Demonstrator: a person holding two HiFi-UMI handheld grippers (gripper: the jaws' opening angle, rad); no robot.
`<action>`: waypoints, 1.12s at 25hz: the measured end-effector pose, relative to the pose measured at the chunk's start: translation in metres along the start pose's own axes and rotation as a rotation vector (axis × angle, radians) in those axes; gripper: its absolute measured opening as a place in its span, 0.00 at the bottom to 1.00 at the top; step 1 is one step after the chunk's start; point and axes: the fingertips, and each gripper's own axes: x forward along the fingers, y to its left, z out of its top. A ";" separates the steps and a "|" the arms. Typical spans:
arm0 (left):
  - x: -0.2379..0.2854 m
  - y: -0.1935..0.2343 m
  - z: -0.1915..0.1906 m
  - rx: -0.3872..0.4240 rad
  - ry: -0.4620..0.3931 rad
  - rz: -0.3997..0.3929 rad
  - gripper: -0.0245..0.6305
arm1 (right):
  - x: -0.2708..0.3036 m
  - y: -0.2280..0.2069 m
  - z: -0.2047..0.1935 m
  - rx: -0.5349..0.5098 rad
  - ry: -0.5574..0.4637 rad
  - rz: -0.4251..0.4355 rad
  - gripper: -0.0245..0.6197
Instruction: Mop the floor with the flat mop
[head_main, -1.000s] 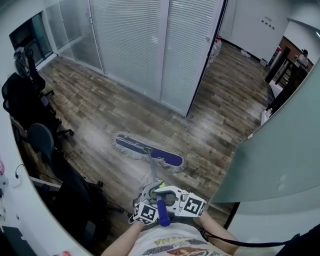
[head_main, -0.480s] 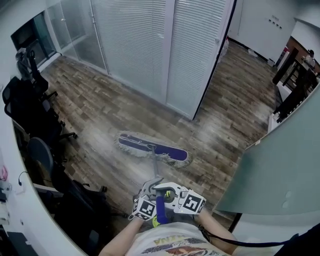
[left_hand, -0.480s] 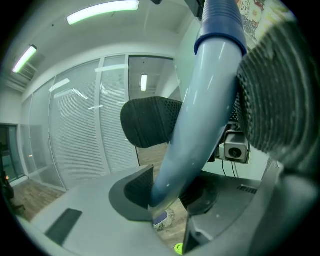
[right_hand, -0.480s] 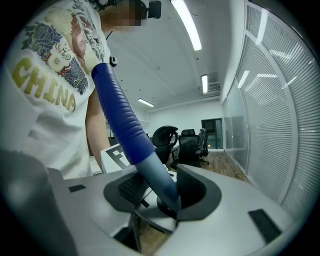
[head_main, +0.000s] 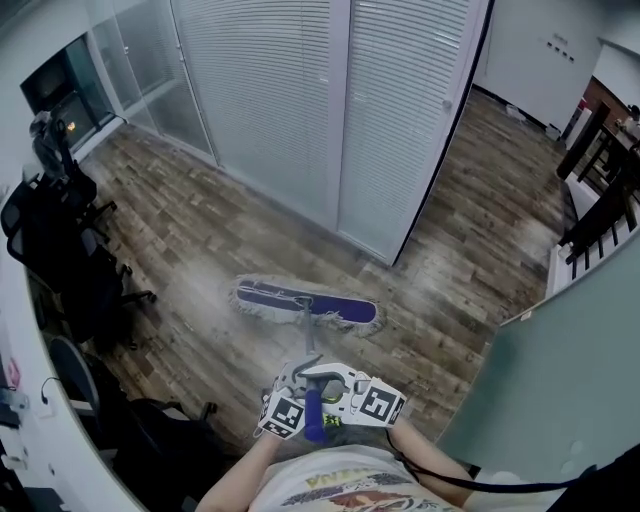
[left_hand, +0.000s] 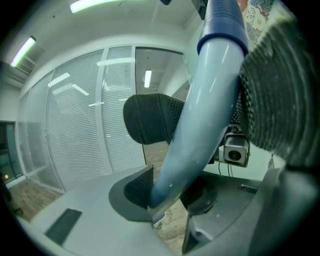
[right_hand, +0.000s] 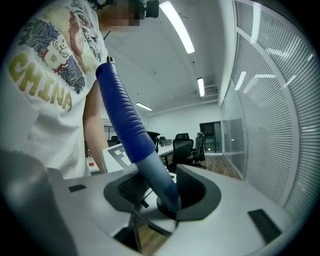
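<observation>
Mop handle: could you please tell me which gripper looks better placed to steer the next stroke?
Probably left: the left gripper clamps the mop handle lower, further below its blue grip than the right gripper.

mop handle between the left jaws

the left gripper's (left_hand: 170, 192) jaws are opening, with the pale blue mop handle (left_hand: 200, 125) slanting down from the top right between their ribbed pads, touching both. a darker blue sleeve (left_hand: 225, 20) covers its upper end. white blinds (left_hand: 75, 135) stand behind at left; 1 small camera (left_hand: 235, 154) sits at right.
</observation>
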 end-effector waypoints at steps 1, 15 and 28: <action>0.010 0.012 0.001 0.000 0.003 0.005 0.19 | 0.000 -0.015 0.001 -0.002 0.000 0.006 0.30; 0.107 0.156 0.007 0.006 0.004 0.010 0.19 | 0.027 -0.186 0.000 -0.052 0.026 0.021 0.30; 0.182 0.382 -0.005 0.022 -0.008 -0.071 0.20 | 0.135 -0.406 0.023 0.001 -0.010 -0.094 0.30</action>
